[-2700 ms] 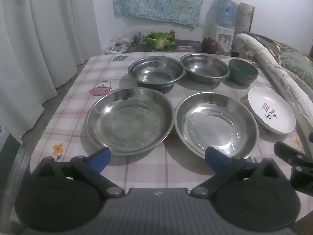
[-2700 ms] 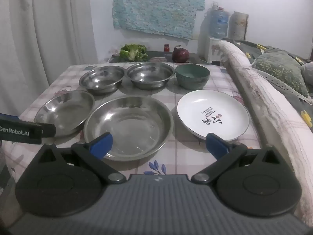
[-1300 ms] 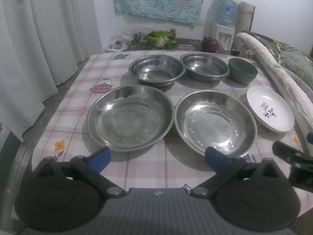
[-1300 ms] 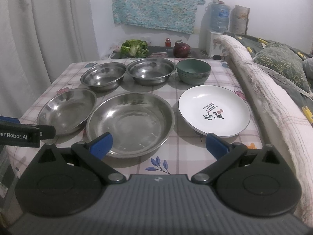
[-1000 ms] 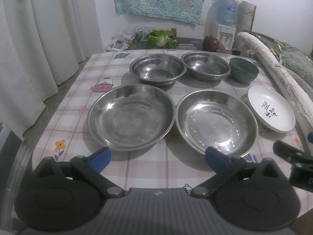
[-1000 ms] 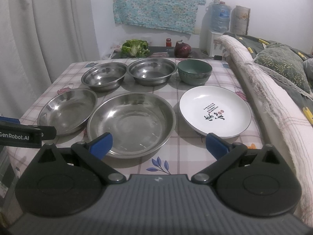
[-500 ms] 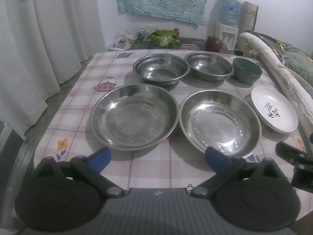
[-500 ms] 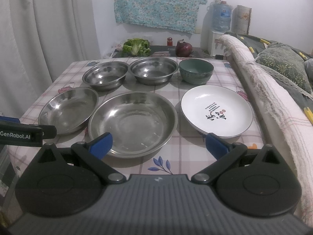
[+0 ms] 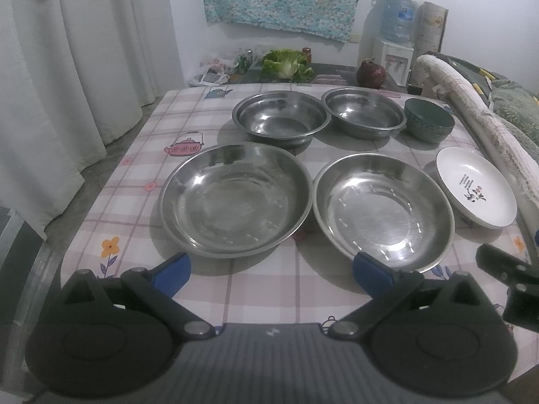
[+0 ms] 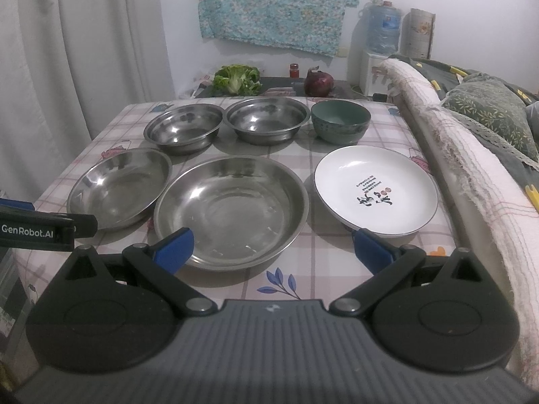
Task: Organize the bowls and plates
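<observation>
Six dishes on the checked table [image 9: 269, 289]: two wide steel plates, left steel plate [image 9: 235, 202] and right steel plate [image 9: 382, 212], side by side in the near row with rims almost touching; one white plate [image 10: 375, 190] at the right end of that row; behind them two steel bowls, left steel bowl [image 9: 281, 116] and right steel bowl [image 9: 363, 111], then one green bowl [image 10: 340, 123] at the far right.

My left gripper [image 9: 271, 272] hangs over the near table edge, fingers spread wide, holding nothing. My right gripper [image 10: 273, 247] too, blue tips apart, empty, just short of the right steel plate and the white plate.

Versus the earliest frames: dishes unmoved; both cameras sit a bit higher and further back, more tablecloth showing in front.

Room: bare cloth strip along the near edge and the left side by the curtain [image 9: 67, 84]; the right edge is tight against a padded couch arm [image 10: 471, 168].
</observation>
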`<state>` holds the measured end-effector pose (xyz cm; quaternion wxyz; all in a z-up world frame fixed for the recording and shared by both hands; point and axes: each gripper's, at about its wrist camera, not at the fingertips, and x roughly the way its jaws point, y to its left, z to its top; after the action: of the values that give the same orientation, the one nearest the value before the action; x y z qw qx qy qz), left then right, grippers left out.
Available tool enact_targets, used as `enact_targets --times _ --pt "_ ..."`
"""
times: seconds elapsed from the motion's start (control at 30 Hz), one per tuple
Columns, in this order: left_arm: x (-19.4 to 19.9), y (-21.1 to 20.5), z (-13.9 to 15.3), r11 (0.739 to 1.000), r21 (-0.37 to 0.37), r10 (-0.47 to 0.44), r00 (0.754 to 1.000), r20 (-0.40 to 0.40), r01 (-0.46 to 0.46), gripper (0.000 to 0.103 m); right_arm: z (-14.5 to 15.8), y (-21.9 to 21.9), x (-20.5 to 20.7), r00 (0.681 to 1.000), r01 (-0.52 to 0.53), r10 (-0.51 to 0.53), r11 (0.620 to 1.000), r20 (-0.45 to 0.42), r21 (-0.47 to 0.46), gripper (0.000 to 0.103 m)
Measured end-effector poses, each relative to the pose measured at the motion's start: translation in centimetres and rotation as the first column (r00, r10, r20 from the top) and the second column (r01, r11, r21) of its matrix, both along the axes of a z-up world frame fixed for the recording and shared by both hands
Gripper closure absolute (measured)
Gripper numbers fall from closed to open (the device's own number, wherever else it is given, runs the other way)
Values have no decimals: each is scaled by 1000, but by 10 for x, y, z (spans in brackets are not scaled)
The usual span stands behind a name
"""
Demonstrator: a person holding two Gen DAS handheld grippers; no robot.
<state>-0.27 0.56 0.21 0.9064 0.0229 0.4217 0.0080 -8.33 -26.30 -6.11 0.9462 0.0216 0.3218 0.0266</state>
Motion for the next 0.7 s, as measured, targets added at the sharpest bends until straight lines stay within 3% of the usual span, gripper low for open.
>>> enact_targets --times 0.7 --pt "11 1 -9 1000 0 -1 999 -32 1 0 -8 -3 9 1000 8 -8 1000 -15 23 1"
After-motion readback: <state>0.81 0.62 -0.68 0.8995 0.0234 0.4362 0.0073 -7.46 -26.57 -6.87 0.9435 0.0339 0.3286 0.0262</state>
